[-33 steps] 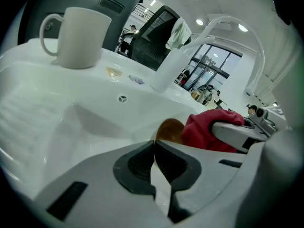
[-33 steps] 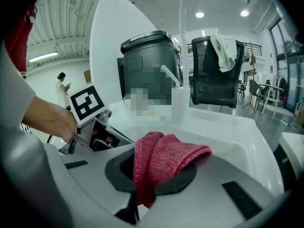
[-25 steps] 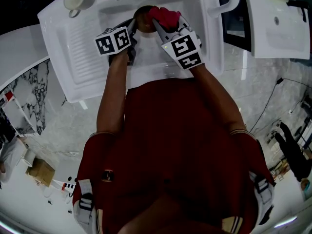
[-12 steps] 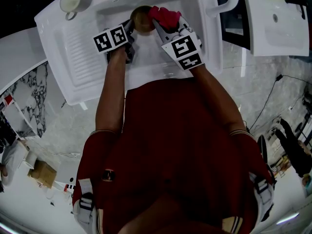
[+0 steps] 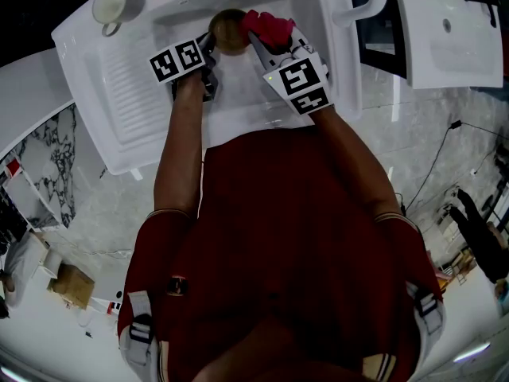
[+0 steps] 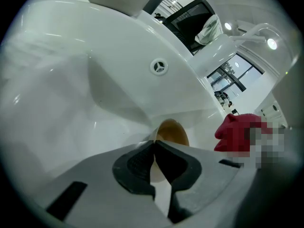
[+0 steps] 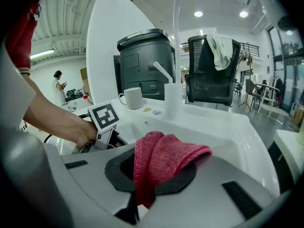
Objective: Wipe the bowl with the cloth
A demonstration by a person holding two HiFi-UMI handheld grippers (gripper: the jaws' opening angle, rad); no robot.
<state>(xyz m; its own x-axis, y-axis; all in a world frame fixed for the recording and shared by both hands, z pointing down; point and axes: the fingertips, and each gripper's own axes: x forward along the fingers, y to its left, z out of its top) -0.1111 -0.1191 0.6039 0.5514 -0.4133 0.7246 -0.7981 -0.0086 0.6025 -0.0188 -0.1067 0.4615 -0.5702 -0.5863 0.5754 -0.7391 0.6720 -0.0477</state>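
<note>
A small brown bowl (image 5: 229, 30) hangs tilted over the white sink basin (image 5: 238, 94). My left gripper (image 5: 210, 44) is shut on its rim. In the left gripper view the thin bowl wall (image 6: 172, 132) sits pinched between the black pads (image 6: 137, 161) of the left gripper (image 6: 154, 145). My right gripper (image 5: 259, 41) is shut on a folded red cloth (image 5: 270, 25), which lies right beside the bowl at its right. The cloth (image 7: 164, 156) bulges out over the right gripper (image 7: 151, 169). From the left gripper view the cloth (image 6: 235, 133) shows to the right of the bowl.
A white mug (image 5: 110, 3) stands at the sink's back left corner, next to the ribbed drainboard (image 5: 119, 86). A tall faucet (image 7: 171, 96) rises behind the basin. A second white sink (image 5: 453, 42) lies to the right. A dark bin (image 7: 145, 61) and an office chair (image 7: 211, 75) stand beyond.
My left gripper and the bowl have sunk a little into the basin and rolled slightly, so more of the bowl's inside shows. The right gripper and cloth stay put.
</note>
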